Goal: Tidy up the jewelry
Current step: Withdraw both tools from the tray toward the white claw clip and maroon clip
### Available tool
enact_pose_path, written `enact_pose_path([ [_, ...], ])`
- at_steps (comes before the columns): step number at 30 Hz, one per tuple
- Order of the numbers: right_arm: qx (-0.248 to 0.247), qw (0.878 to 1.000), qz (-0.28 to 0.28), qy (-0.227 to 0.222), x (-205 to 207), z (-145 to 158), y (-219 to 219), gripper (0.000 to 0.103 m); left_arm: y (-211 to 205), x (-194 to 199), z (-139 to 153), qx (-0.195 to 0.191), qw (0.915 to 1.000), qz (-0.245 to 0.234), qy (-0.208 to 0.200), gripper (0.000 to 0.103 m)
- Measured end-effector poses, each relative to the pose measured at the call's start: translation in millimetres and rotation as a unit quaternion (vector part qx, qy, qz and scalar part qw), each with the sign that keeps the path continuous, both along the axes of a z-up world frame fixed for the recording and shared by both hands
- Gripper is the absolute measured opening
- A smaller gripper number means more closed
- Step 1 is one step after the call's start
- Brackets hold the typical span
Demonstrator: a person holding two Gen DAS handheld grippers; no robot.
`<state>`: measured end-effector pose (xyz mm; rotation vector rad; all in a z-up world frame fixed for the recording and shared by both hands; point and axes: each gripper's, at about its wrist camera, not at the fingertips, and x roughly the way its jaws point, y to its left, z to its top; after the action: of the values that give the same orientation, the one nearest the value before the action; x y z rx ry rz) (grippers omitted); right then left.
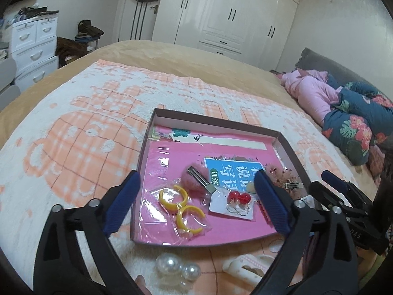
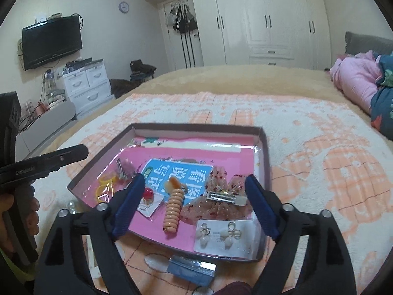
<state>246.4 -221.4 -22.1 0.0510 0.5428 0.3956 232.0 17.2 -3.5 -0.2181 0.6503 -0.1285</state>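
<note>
Poised level above the near edge of the pink tray (image 1: 143,152) on the bed (image 1: 73,127): left gripper (image 1: 196,201) and right gripper (image 2: 194,206), both spread wide, holding nothing.

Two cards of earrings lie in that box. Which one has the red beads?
The earring card beside the yellow hoops carries the red beads. The other card, at the box's near corner, holds pale white drops.
</note>
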Motion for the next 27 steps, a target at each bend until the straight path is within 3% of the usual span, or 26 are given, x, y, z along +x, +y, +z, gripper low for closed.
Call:
enact_pose_path([
  [27, -0.015, 0.995, -0.020, -0.092, -74, 59, -3, 0.090, 11, -65, 37, -0.008, 0.9984, -0.011, -0.056, 0.091],
])
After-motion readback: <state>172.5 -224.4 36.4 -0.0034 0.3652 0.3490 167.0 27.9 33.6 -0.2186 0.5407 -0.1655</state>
